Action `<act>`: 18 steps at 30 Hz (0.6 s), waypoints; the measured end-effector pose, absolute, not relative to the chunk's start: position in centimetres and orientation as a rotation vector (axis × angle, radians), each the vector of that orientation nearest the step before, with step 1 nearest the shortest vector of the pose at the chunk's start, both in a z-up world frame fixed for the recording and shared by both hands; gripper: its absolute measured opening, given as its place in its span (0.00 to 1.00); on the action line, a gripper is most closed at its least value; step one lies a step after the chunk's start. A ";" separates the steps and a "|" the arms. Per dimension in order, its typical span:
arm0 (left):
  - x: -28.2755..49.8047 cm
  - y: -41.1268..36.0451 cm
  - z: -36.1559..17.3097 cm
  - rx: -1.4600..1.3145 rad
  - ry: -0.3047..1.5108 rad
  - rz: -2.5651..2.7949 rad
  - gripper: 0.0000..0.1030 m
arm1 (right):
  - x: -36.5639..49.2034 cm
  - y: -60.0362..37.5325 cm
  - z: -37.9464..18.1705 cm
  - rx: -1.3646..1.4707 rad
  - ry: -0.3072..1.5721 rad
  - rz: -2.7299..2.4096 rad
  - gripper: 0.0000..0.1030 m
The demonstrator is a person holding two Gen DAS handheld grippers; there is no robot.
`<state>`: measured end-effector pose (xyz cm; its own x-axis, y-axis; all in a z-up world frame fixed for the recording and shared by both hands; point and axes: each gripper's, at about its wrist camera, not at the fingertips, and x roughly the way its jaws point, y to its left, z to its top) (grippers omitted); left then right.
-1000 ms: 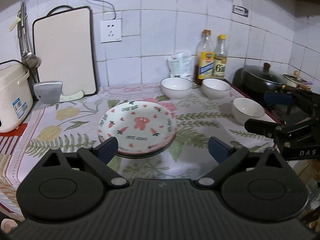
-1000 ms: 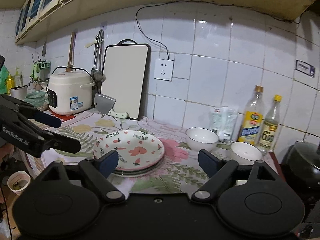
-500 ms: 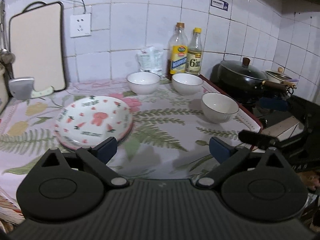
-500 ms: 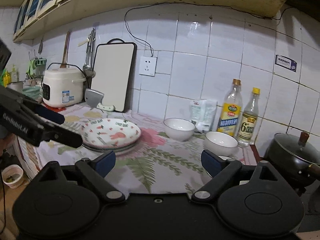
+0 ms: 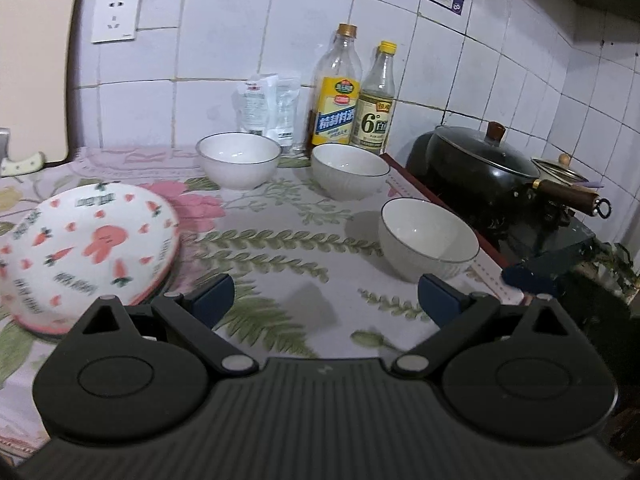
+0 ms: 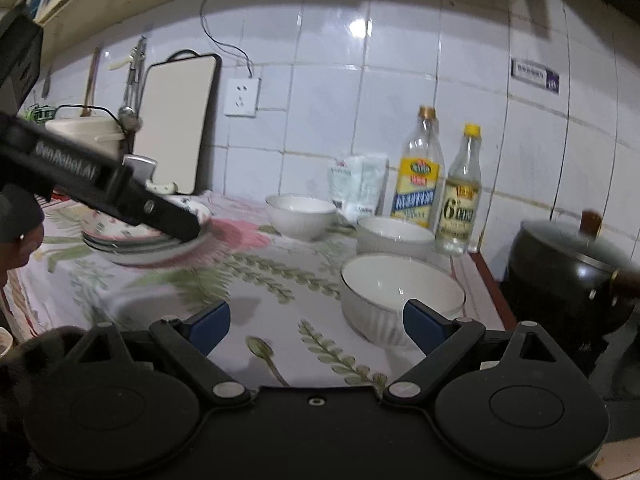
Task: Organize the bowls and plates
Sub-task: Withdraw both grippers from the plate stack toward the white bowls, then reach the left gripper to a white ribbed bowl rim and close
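A stack of rabbit-and-carrot plates [image 5: 86,248] sits at the left of the flowered counter; it also shows in the right wrist view [image 6: 140,244]. Three white bowls stand to the right: a near one [image 5: 430,240] by the stove, a middle one [image 5: 350,176] and a far left one [image 5: 239,159]. My left gripper [image 5: 326,300] is open and empty above the cloth between plates and near bowl. My right gripper [image 6: 316,324] is open and empty, its right finger just in front of the near bowl [image 6: 400,292].
Two bottles [image 5: 354,96] and a white packet [image 5: 268,106] stand at the tiled wall. A black lidded pot [image 5: 476,172] sits on the stove at the right. A cutting board [image 6: 176,120], cleaver and rice cooker [image 6: 84,130] are at the left.
Both grippers have swung right and come closer to the counter. The plates have slid toward the left of each view; the near bowl now sits close before the right gripper.
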<state>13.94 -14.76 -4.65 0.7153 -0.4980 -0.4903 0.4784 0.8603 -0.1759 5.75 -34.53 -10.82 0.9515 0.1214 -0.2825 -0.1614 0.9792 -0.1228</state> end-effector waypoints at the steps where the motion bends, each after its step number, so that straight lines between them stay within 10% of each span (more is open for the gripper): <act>1: 14.3 -15.5 -5.0 -0.029 0.546 -0.539 0.96 | 6.3 -35.0 -11.3 -0.135 0.281 0.140 0.93; 18: 20.8 -23.8 -6.8 -0.068 0.627 -0.587 0.90 | 14.4 -39.1 -14.5 -0.041 0.377 0.046 0.93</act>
<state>20.78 -23.77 -6.80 0.6535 -0.5374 -0.5330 0.4972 0.8358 -0.2330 14.38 -39.06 -14.45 0.9288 0.0367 -0.3687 -0.0521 0.9981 -0.0319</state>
